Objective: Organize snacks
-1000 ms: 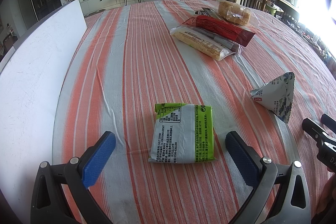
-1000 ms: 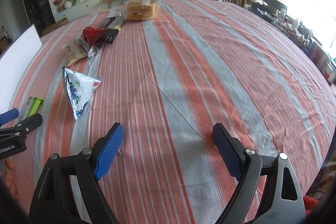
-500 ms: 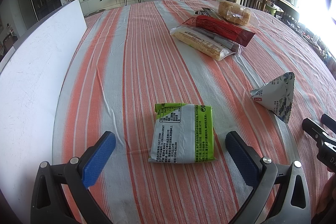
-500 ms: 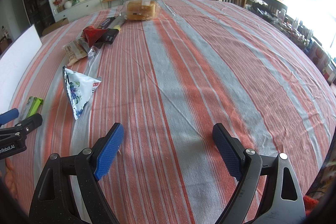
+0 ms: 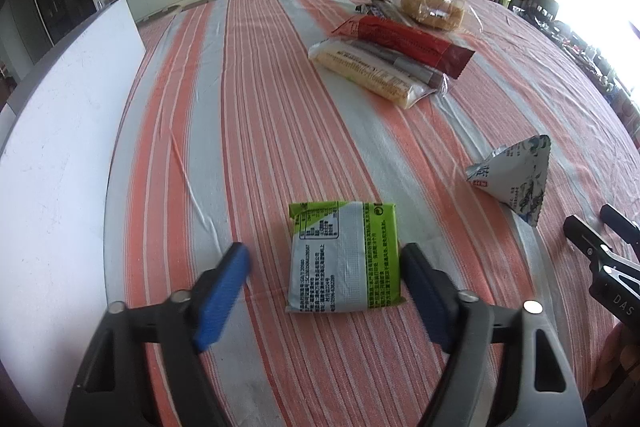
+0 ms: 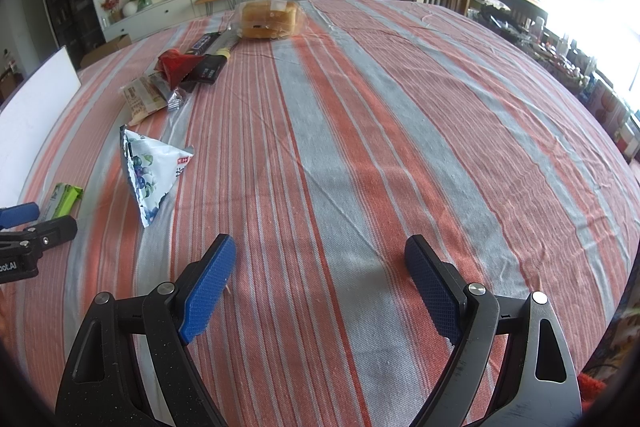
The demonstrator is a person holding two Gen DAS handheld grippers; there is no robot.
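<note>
**Left gripper closing on the green packet; right gripper idle**

Striped tablecloth (image 5: pixel 248 75): I am working over a broad, flat cloth that runs on well past the snacks; in the right wrist view most of it lies bare, so I judge there is ample room to carry a packet across. White board (image 5: pixel 60 163): it borders the cloth on the left and is the one edge I should keep the outer finger away from.

Snack cluster, far side: bread bag (image 5: pixel 434 7), red wrapper (image 5: pixel 404 41) and pale biscuit pack (image 5: pixel 372 73), overlapping one another. Triangular pouch (image 5: pixel 516 179): alone, well apart from the cluster, near the right gripper (image 6: pixel 320 281), whose fingers stand wide over bare cloth, holding nothing.

Green packet (image 5: pixel 344 259): flat on the cloth, printed back up, between the fingers of my left gripper (image 5: pixel 326 283). The jaws have just been closing and now stand at middling width; the right pad looks to touch the packet's edge, the left pad is clear of it, so nothing is gripped yet. I would centre the packet, sink the tips to the cloth, then squeeze gently, since a flat pouch may buckle or slide.
</note>
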